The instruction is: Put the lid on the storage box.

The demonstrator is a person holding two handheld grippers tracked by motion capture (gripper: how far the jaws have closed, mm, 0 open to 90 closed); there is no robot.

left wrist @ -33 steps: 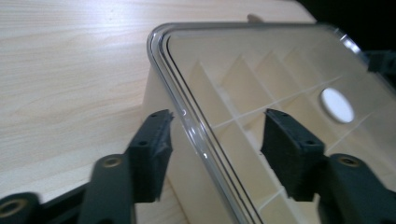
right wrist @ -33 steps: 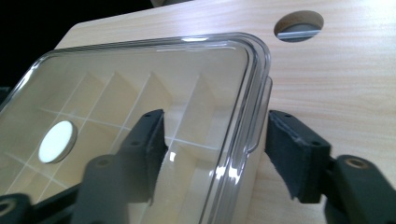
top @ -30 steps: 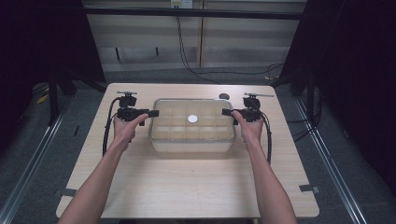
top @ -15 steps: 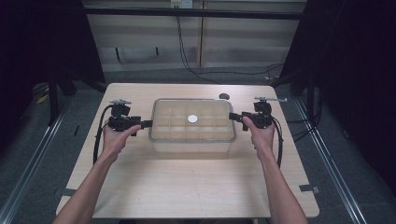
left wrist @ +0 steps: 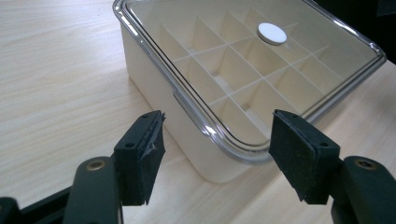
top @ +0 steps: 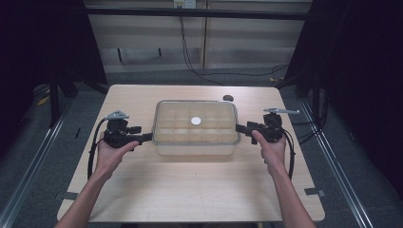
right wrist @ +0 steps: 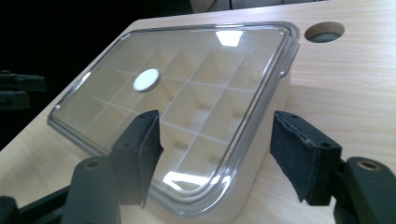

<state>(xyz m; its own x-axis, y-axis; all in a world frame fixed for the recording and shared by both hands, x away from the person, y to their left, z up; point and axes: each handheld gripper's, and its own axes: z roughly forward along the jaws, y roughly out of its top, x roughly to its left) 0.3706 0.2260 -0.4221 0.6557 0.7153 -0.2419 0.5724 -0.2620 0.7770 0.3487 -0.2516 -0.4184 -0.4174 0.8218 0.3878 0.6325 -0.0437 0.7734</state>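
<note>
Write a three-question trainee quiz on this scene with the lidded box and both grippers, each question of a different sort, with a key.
1. True or false: the clear lid is on the compartment box.
2. Multiple choice: the white round disc sits (A) on the bare table beside the box, (B) at the middle of the lid, (C) between the left gripper's jaws.
3. Fill in: the left gripper and the right gripper stand at opposite short ends of the box, both with jaws ____.

Key: 1 true; 2 B; 3 open. The wooden table also has a round hole behind the box.
</note>
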